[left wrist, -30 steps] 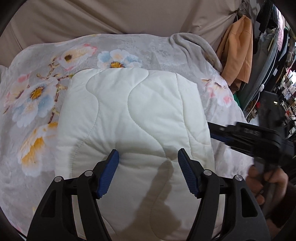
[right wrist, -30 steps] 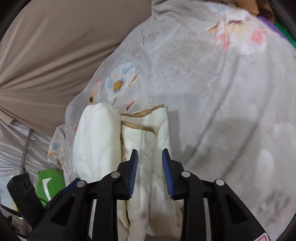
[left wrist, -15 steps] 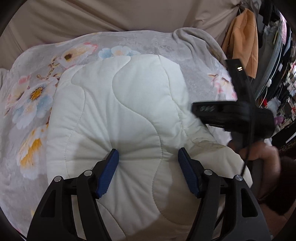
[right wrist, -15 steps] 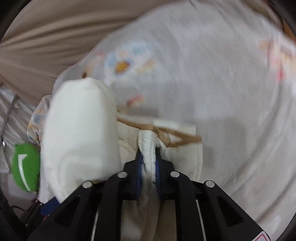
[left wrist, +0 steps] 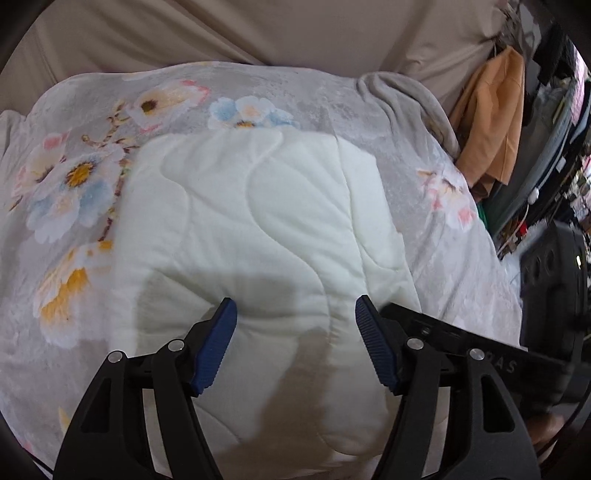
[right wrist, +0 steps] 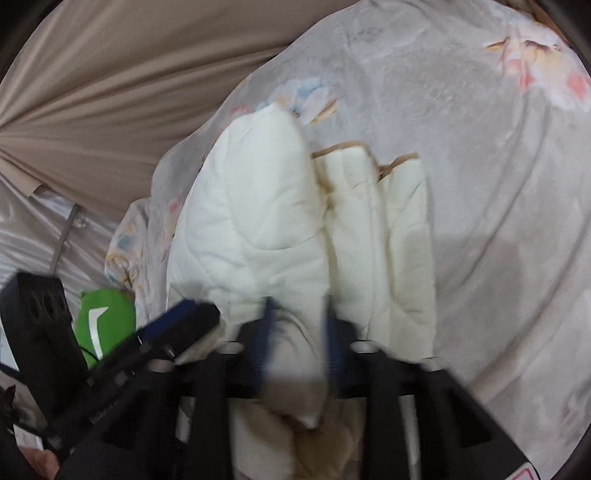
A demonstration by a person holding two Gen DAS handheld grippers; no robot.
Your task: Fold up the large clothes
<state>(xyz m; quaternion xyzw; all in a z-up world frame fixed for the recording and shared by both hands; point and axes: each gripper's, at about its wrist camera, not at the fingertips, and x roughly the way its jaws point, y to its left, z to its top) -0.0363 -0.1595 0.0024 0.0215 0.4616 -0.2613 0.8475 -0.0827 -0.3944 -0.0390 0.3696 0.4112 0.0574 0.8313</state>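
A white quilted garment [left wrist: 266,229] lies folded into a thick pad on a grey floral blanket [left wrist: 81,177]. My left gripper [left wrist: 295,332] stands open over its near end, the blue pads wide apart and resting on the top layer. In the right wrist view the same garment [right wrist: 258,206] shows stacked layers with tan trim [right wrist: 347,147]. My right gripper [right wrist: 299,332] is blurred; its jaws are closing with a thick white fold filling the gap between the pads. Its black body [left wrist: 461,343] sits just right of my left fingers.
A beige curtain [left wrist: 258,33] hangs behind the bed. Orange cloth [left wrist: 491,122] and cluttered racks stand at the right. A black device [left wrist: 554,280] is near the bed's right edge. A green item [right wrist: 107,317] lies left of the garment, beside the left gripper [right wrist: 177,321].
The right gripper's jaws closed on a fold at the garment's edge. It swung up over the garment, bulging it, and has come back down to the lower right. The left gripper stayed open.
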